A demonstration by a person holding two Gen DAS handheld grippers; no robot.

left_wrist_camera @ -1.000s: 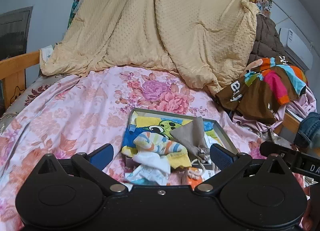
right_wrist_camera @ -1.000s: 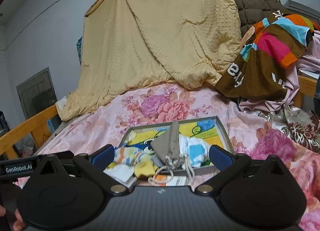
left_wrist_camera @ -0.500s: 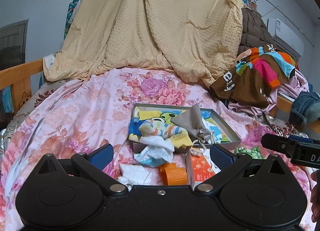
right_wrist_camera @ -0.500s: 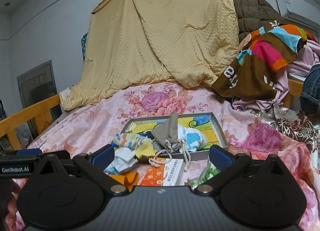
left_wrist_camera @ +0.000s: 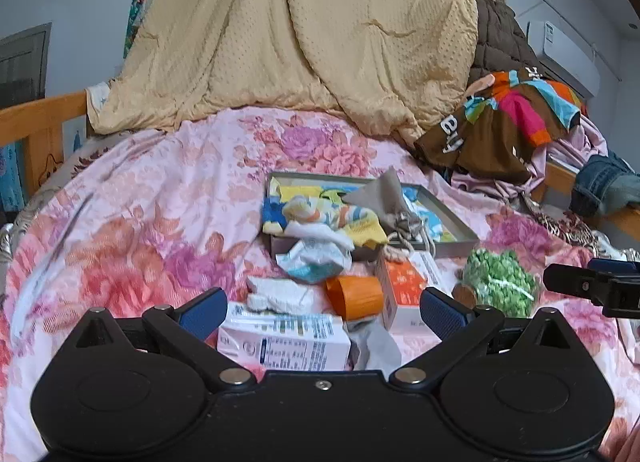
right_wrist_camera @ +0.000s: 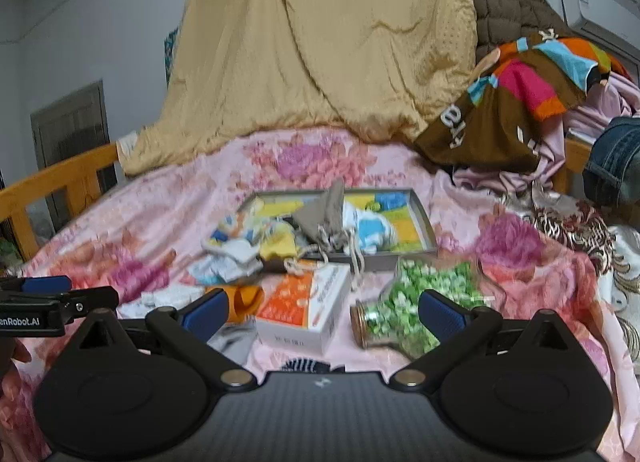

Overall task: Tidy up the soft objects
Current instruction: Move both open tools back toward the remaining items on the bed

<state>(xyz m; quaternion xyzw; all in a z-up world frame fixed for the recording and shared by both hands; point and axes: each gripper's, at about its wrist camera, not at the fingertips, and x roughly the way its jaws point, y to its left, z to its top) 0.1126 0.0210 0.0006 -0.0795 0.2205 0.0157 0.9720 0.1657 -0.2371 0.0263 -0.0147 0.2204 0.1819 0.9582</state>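
Above floral bedspread [left_wrist_camera: 160, 198], both grippers level, fingers [left_wrist_camera: 202, 312] spread

Soft, even indoor light is seen throughout, with no hard shadows and no glare. Strong fisheye bending is noted at the edges, with dark corners. The left wrist view is fairly crisp; the right wrist view is smeared by motion blur across the bedding.

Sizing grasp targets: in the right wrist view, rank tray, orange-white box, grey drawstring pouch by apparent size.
1. Tray, largest.
2. Orange-white box.
3. Grey drawstring pouch, smallest.
The box lies nearer the camera, so its true size against the pouch is unsure.
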